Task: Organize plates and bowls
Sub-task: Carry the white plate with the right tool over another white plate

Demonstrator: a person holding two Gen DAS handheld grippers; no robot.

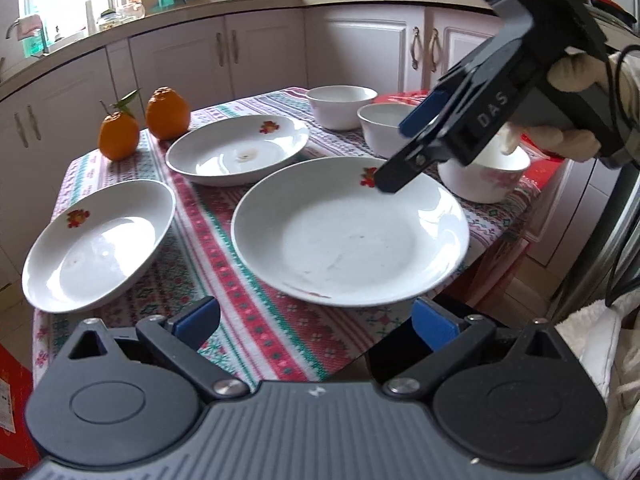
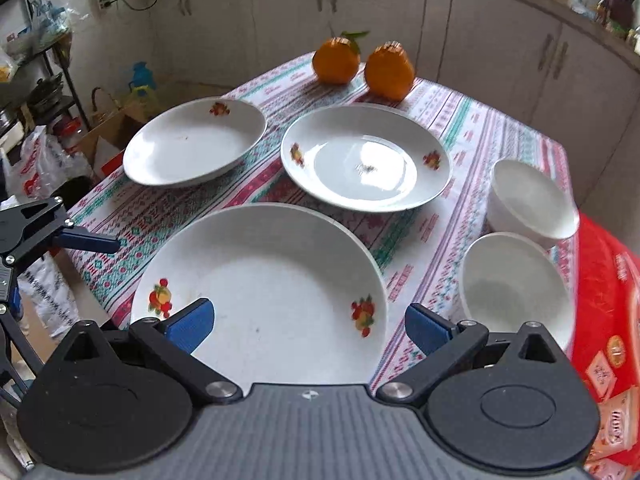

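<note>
Both the left gripper (image 1: pixel 316 322) and right gripper (image 2: pixel 308 324) hover with jaws spread around the lower-centre plate (image 2: pixel 260 292), seemingly preparing to lift it for stacking.

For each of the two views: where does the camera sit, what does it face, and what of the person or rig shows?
Left wrist: behind the open left tool, facing the nearest plate; the right tool and gloved hand show.
Right wrist: behind the open right tool, above the same plate; the left tool shows.
Shared: three plates, bowls, two oranges.
</note>
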